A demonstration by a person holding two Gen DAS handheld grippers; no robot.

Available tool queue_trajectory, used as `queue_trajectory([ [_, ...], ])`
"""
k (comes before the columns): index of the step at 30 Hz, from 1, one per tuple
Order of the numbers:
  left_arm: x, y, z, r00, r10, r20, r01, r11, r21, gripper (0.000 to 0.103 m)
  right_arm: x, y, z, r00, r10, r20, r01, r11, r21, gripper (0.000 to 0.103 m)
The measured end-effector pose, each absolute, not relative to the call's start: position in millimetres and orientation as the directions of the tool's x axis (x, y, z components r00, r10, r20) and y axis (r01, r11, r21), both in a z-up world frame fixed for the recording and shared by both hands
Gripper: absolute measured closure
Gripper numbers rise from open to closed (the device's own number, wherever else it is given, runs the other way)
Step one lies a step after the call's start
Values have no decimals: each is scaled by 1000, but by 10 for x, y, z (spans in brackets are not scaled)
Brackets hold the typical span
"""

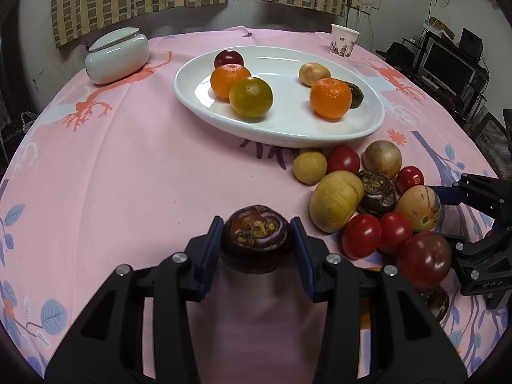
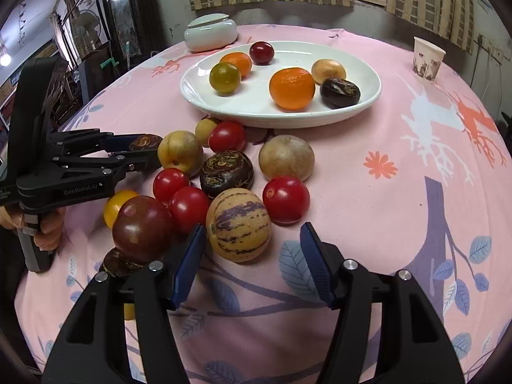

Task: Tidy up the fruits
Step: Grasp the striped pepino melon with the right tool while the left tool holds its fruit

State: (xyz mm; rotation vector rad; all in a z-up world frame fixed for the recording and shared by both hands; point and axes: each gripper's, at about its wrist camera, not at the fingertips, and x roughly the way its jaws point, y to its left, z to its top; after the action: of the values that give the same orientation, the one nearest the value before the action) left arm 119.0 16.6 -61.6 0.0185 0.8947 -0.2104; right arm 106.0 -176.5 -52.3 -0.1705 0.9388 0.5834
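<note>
My left gripper (image 1: 257, 233) is shut on a dark brown mangosteen-like fruit (image 1: 257, 238), held just above the pink cloth; it also shows in the right wrist view (image 2: 145, 142). A white oval plate (image 1: 368, 121) holds oranges, a green-orange fruit (image 1: 250, 97), a dark red fruit and other fruits. A pile of loose fruits lies right of it: red tomatoes (image 2: 285, 199), a striped yellow melon (image 2: 238, 224), another dark fruit (image 2: 226, 172). My right gripper (image 2: 252, 249) is open and empty, just short of the striped melon.
A pale green lidded jar (image 1: 116, 56) stands at the back left. A paper cup (image 1: 344, 40) stands at the back right. The pink patterned tablecloth (image 1: 144, 176) covers a round table. Curtains and shelves stand behind.
</note>
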Motion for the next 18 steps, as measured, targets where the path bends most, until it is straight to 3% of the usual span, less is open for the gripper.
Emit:
queue_trajectory([
  [3,1190,169,-616,607,-174,-776,190,979,-71,59,1087,-1757,-513,430,389,-814,-529,840,122,41],
  [7,1191,169,-618,607,-174,-776,189,979,-71,59,1078,-1698,-498,416,408,-813,-558,820,126,63],
  [18,1176,163,-599,598,-178,-782,197,978,-72,60,969,-1816,-327,446,452,-772,-571,808,144,66],
])
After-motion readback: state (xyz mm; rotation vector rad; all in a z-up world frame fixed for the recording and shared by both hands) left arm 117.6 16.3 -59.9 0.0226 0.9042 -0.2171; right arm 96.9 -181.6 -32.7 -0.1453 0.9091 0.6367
